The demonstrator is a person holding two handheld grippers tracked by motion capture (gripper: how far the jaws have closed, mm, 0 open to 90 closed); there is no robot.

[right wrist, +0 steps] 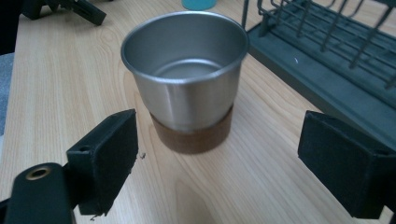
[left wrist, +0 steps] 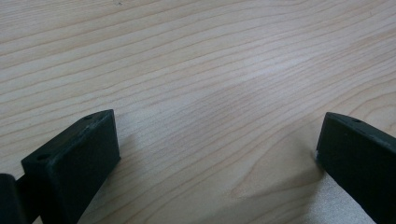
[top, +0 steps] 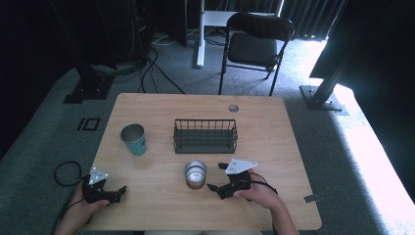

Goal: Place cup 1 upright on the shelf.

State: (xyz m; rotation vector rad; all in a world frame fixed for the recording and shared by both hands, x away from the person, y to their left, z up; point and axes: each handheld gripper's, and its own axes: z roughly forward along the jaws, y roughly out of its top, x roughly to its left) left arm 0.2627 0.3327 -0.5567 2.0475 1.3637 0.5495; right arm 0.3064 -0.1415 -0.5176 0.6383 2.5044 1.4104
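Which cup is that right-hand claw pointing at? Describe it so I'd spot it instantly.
Find the dark wire basket mid-table; the steel cup stands just in front of it, beside the open right claw. Unlike the teal cup farther left, it is shiny metal with a brown base band.

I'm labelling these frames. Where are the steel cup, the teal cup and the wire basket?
steel cup (right wrist: 187, 93): right gripper view, its outer wall.
teal cup (top: 136, 143): high view, its side.
wire basket (top: 205, 121): high view, its back rim.

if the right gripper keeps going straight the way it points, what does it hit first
Most likely the steel cup with the brown base. It stands upright straight ahead of the right gripper, centred between its open fingers, with bare table between. The wire rack sits off to the side, out of that line.
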